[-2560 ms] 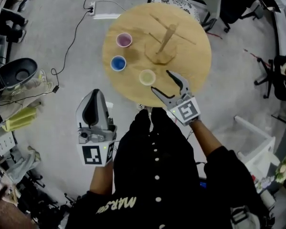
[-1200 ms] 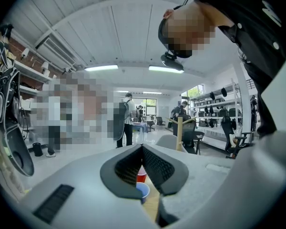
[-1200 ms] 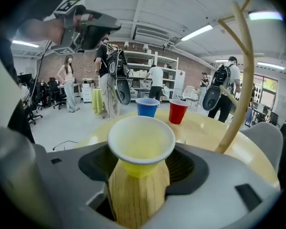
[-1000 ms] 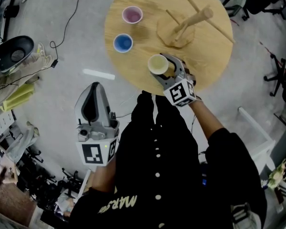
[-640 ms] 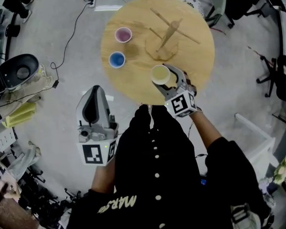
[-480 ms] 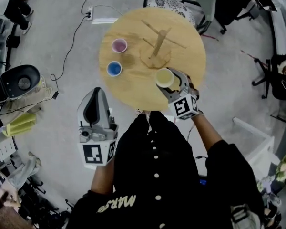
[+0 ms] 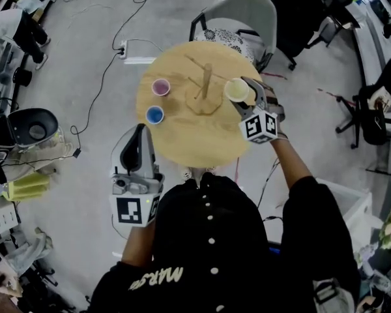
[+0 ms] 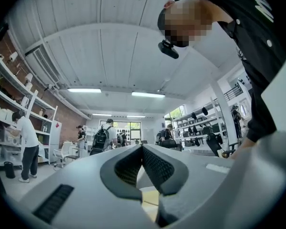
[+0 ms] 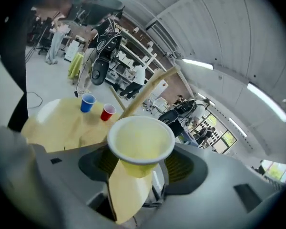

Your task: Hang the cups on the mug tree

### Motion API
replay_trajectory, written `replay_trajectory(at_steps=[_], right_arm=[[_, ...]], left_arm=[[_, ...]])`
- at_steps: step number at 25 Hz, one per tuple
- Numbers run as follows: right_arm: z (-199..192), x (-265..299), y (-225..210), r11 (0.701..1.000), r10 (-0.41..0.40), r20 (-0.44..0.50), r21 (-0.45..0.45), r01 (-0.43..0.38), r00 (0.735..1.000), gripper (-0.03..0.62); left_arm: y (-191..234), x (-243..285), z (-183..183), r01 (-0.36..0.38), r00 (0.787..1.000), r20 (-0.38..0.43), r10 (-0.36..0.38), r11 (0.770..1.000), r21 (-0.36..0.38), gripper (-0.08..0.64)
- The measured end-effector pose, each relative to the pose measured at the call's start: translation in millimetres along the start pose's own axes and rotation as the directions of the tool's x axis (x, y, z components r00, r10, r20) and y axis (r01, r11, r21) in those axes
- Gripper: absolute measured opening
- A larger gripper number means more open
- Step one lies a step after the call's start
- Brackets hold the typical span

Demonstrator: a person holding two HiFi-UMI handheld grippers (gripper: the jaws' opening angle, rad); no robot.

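Note:
A round wooden table [image 7: 182, 142] bears a wooden mug tree [image 7: 206, 83], a pink cup [image 7: 160, 87] and a blue cup [image 7: 155, 115]. My right gripper [image 7: 244, 94] is shut on a yellow cup [image 7: 235, 90], held in the air just right of the tree's post, mouth towards the tree. In the right gripper view the yellow cup [image 9: 140, 142] sits between the pads, with the tree's peg [image 9: 148, 89], the blue cup [image 9: 87, 102] and the pink cup [image 9: 107, 112] behind it. My left gripper [image 7: 141, 130] hangs shut and empty at the table's near left edge. In its own view my left gripper [image 8: 142, 148] points out at the room.
A grey chair [image 7: 242, 15] stands behind the table. A power strip [image 7: 138, 60] with cables lies on the floor at the far left. An office chair [image 7: 363, 119] is at the right, a white bin [image 7: 349, 206] at the near right, a black machine [image 7: 31, 128] at the left.
My right gripper has lifted the yellow cup off the table's near part and carried it up beside the mug tree's right. The left gripper stays by my body.

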State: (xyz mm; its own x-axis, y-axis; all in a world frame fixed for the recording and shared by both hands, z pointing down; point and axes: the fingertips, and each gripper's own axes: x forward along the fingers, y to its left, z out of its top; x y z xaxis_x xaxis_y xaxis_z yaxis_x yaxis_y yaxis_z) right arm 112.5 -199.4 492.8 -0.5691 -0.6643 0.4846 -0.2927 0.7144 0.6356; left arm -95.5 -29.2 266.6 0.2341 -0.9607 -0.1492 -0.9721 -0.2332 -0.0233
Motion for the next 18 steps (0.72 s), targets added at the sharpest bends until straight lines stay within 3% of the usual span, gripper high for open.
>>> replay_trajectory(at_steps=[6,13,18], right_arm=[[-6,36,-40,0.969,-0.031,-0.047,-0.248,0.018,0.998,0.301],[-9,77,-56,0.908,-0.003,-0.086,-0.418,-0.033,0.996,0.301],[7,88,-56,0.858,0.009,-0.066,-0.512,-0.042,0.998,0.298]], left_arm=[[-20,3,8,0.046,0.999,0.013,-0.046,0.999,0.001,-0.006],[-38,8,-2,0.094,0.996,-0.009,-0.094,0.995,0.022,-0.006],[-44,12,-11,0.104,0.994,-0.027,-0.104,0.994,0.015,-0.006]])
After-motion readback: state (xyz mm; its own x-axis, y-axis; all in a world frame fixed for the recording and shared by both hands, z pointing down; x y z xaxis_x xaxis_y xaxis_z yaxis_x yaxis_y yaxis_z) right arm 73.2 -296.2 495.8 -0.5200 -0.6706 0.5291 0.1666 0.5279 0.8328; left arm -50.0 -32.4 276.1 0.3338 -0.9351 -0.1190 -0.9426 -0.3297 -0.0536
